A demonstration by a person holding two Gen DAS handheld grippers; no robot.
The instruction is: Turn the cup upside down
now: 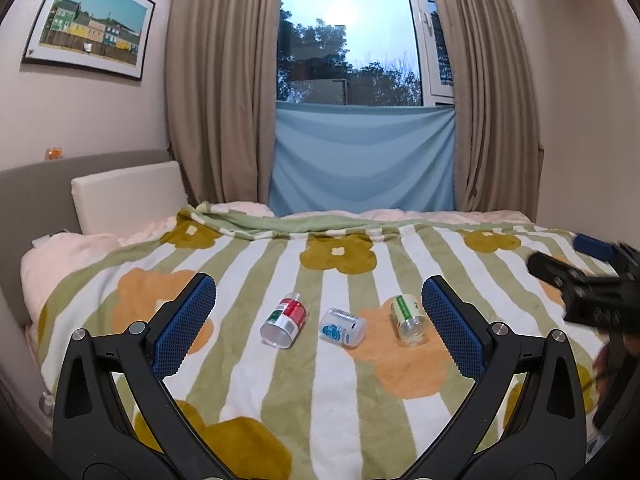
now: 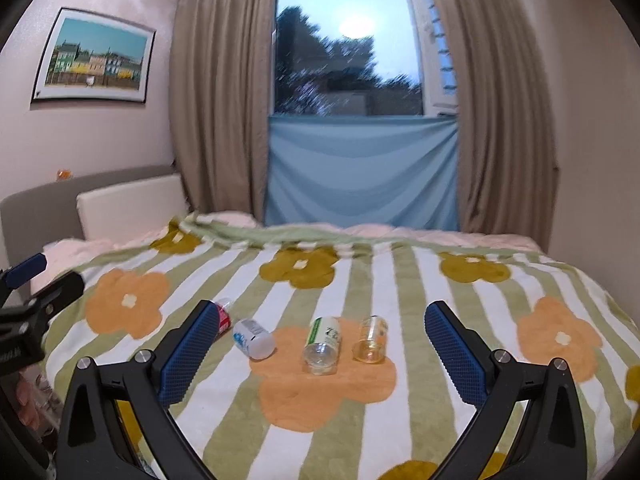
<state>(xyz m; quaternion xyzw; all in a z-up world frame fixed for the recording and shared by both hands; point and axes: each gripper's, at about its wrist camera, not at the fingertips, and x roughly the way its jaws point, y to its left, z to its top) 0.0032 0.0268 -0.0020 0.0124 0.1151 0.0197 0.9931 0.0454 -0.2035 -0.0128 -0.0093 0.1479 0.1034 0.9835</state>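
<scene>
Several small clear plastic cups lie on their sides in a row on the flowered blanket (image 1: 320,392). The left wrist view shows a red-label cup (image 1: 284,322), a blue-label cup (image 1: 342,327) and a green-label cup (image 1: 409,319). My left gripper (image 1: 319,282) is open above and short of them, holding nothing. The right wrist view shows the blue-label cup (image 2: 253,338), the green-label cup (image 2: 323,344), a yellowish cup (image 2: 371,340), and the red-label cup (image 2: 223,316) half hidden behind the left finger. My right gripper (image 2: 322,307) is open and empty, short of the cups.
The blanket covers a bed with a pale pillow (image 1: 128,196) and a grey headboard (image 1: 28,196) at the left. Beige curtains (image 1: 216,80) and a blue cloth (image 1: 360,160) hang under the window behind. The right gripper (image 1: 568,256) shows at the right edge, the left gripper (image 2: 46,278) at the left edge.
</scene>
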